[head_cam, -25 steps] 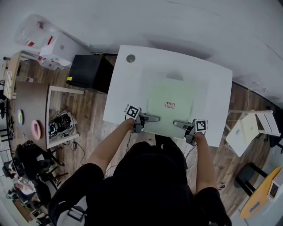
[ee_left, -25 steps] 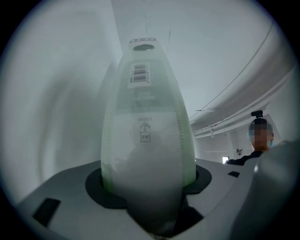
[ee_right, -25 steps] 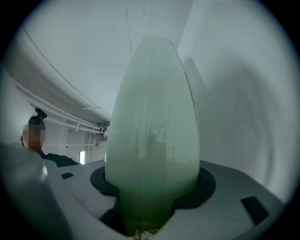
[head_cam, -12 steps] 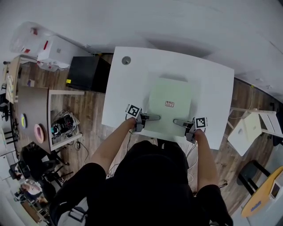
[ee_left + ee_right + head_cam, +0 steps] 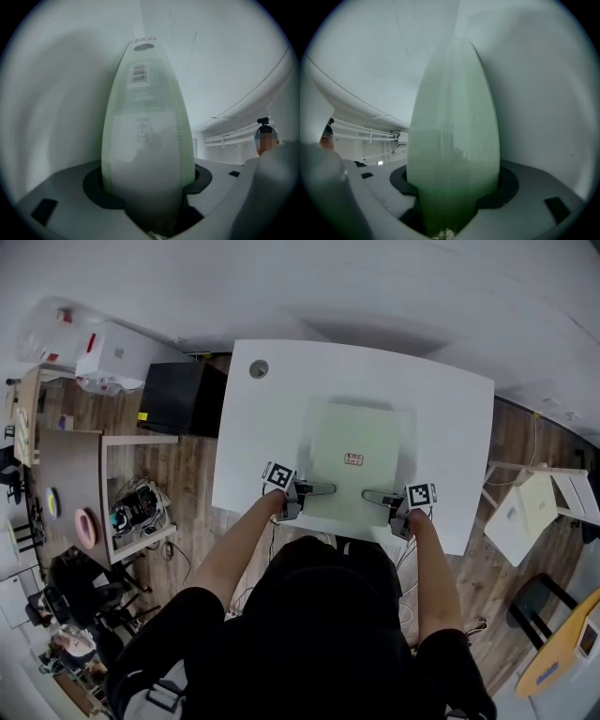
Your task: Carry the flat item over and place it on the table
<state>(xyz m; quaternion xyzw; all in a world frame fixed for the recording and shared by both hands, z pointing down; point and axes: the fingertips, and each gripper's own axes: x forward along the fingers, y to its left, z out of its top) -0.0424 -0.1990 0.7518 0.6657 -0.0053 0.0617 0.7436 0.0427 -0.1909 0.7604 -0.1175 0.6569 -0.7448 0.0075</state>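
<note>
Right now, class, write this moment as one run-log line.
left gripper: shut on pale green flat square box | right gripper: shut on box | box: over white table

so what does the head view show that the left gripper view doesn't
Only the head view: the full square outline of the flat item, its red label, the right tool gripping its near right edge, and a black cabinet beside the table. Only the left gripper view: a barcode and an arrow mark printed on the item. Both: the pale green flat item clamped in the left tool.
</note>
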